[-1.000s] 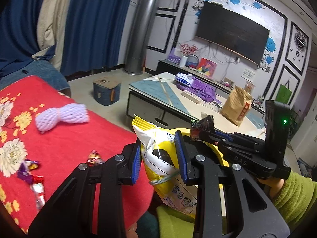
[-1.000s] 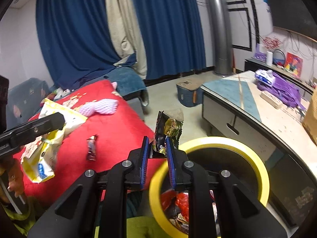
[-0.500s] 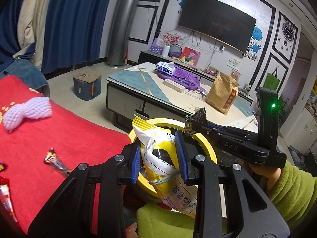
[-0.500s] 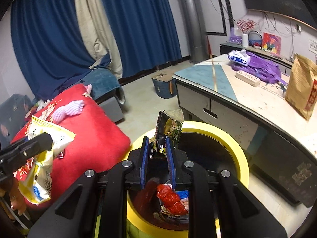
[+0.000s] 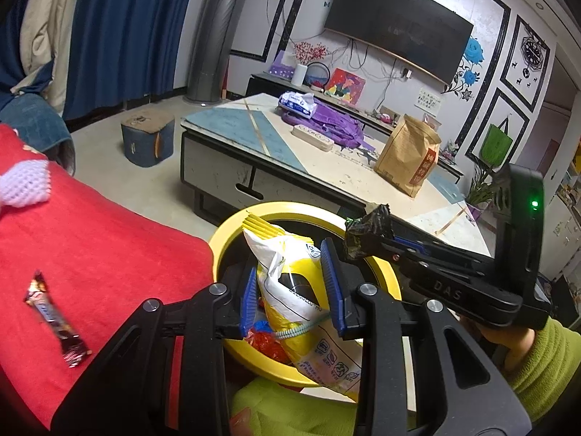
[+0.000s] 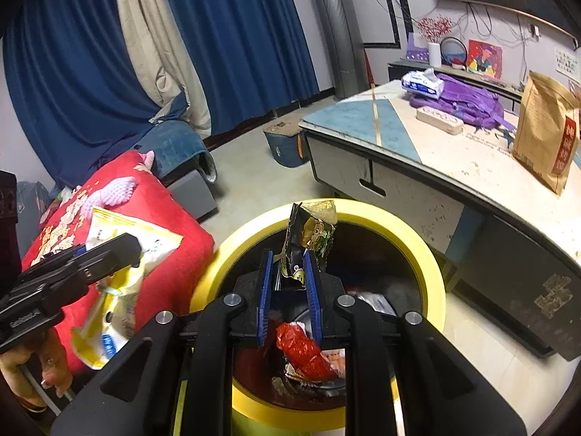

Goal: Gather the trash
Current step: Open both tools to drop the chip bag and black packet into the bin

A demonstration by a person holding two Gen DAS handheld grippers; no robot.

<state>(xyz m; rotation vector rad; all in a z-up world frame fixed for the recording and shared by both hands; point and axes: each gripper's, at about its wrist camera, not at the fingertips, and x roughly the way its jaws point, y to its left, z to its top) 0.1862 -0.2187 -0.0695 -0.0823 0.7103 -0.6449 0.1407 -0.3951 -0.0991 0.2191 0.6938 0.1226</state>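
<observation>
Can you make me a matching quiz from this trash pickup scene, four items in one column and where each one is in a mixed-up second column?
Items:
1. yellow snack bag
2. dark crumpled wrapper
3. candy bar wrapper
4. brown paper bag

Places:
A. lying on the red cover
B. standing on the coffee table
C. clamped in the left gripper
D. clamped in the right gripper, over the yellow-rimmed bin

Pairs: 1-C, 2-D, 3-A, 4-B
</observation>
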